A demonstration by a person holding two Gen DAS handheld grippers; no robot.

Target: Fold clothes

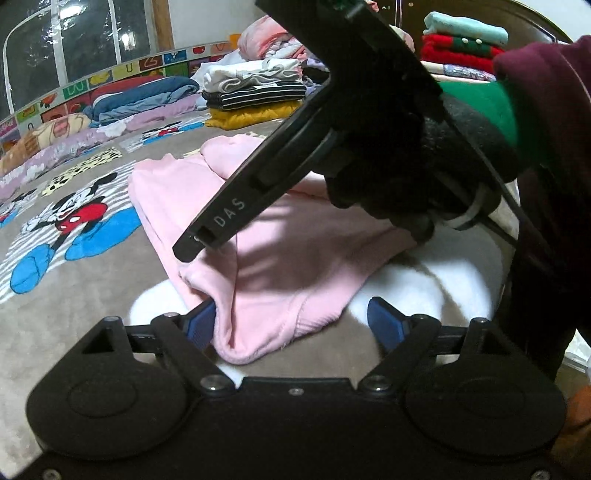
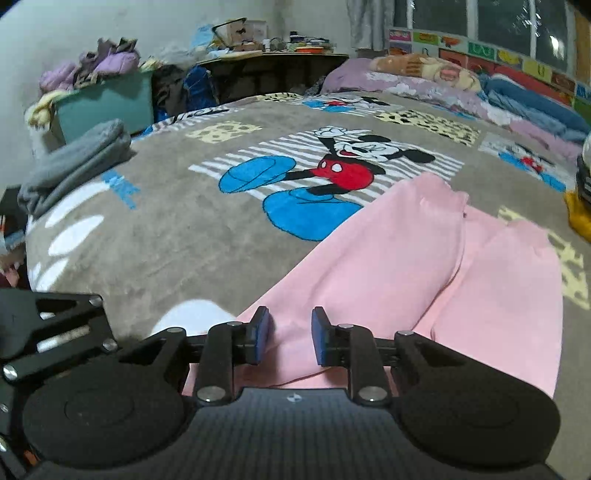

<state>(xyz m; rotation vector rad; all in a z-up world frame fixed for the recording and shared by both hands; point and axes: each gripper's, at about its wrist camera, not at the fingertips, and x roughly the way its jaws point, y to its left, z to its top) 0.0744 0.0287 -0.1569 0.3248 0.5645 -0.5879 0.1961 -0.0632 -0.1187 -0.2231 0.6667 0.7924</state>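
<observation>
both grippers tilt down (over pink garment [image 2: 424,280])

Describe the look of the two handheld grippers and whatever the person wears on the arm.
Both grippers, left gripper and right gripper, are matte black with round pivot housings, silver bolts and blue ribbed pads. The right one's frame carries white "DAS" lettering. The hand wears a black glove; the sleeve is maroon with a green cuff.

Grey cartoon-mouse blanket [image 2: 207,236] covers the bed; dark window [image 2: 480,22] behind; teal bin [image 2: 107,105] by wall.
</observation>
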